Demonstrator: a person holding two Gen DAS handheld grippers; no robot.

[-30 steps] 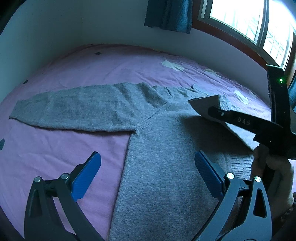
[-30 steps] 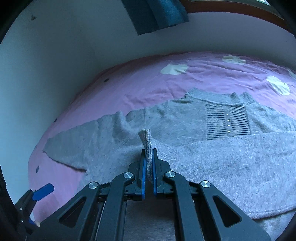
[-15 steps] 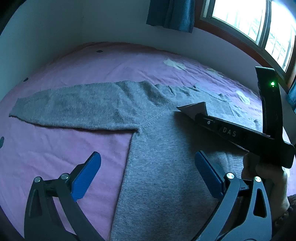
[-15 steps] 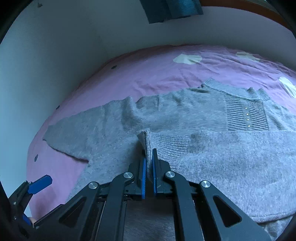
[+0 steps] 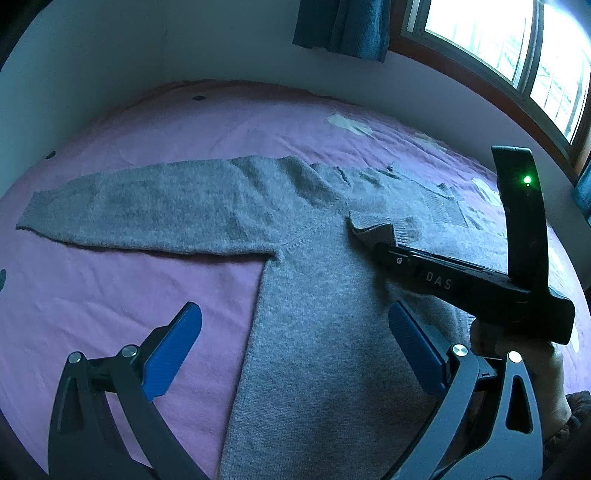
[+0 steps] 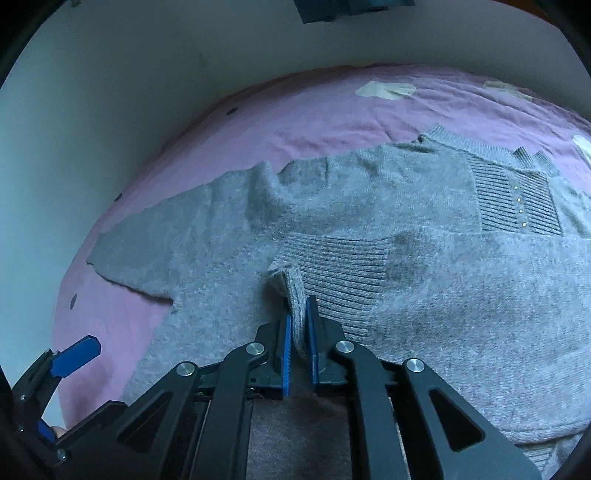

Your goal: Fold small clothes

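Right gripper pinching sweater cuff; left gripper spread, holding nothing.

Nearest in the right wrist view: right gripper (image 6: 299, 332), its blue-padded fingers (image 6: 286, 354) pressed together on the ribbed cuff (image 6: 291, 284) of the fuzzy grey knit sweater (image 6: 424, 295); that sleeve is folded across the sweater's body. In the left wrist view, left gripper (image 5: 295, 343) has its fingers spread wide, low over the sweater's body and side edge; touching or not, cannot tell. Sweater lies flat on the bed's purple sheet (image 5: 129, 288). Farther out, the other sleeve (image 5: 147, 206) extends straight to the left. Beyond: pale wall (image 5: 147, 55), dark blue curtain (image 5: 343, 26), bright window (image 5: 517, 44).
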